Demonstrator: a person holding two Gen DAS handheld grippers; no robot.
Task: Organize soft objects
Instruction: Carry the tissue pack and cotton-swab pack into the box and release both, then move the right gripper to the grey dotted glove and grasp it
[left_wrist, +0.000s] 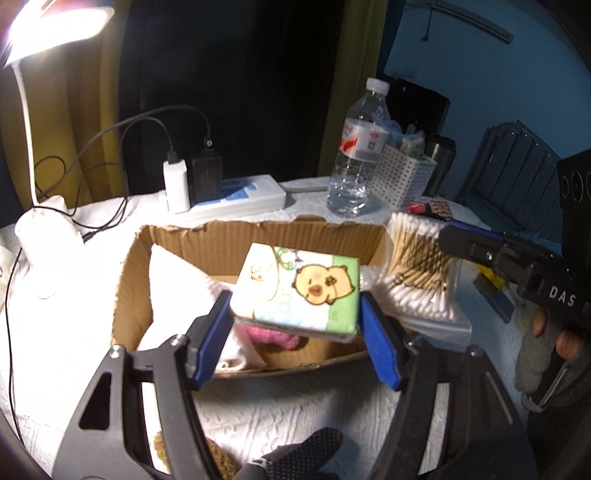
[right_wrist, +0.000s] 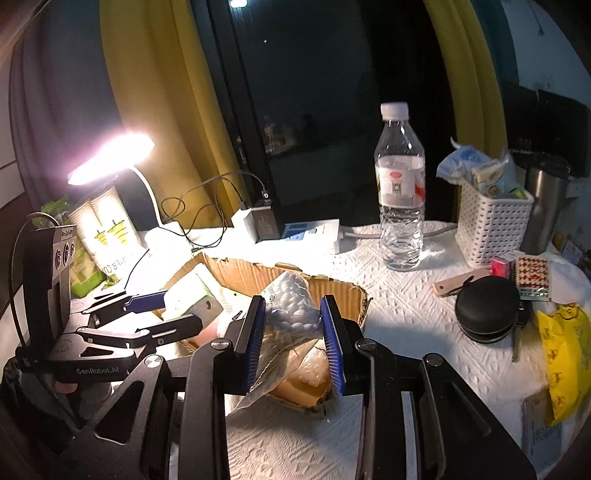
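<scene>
While the tissue pack (left_wrist: 299, 291) sits clamped between blue pads (left_wrist: 380, 343) — swab bag (right_wrist: 291, 306) likewise pinched.

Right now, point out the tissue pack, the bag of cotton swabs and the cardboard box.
tissue pack (left_wrist: 299, 291): left wrist view, on its printed top face.
bag of cotton swabs (right_wrist: 291, 306): right wrist view, on the white swab tips.
cardboard box (left_wrist: 258, 240): left wrist view, on its back wall.

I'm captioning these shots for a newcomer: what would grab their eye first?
The glaring desk lamp at the far left. Then the tissue pack with the cartoon chick, clamped in the left claw over the cardboard box, and the bag of cotton swabs pinched in the right claw beside it.
</scene>
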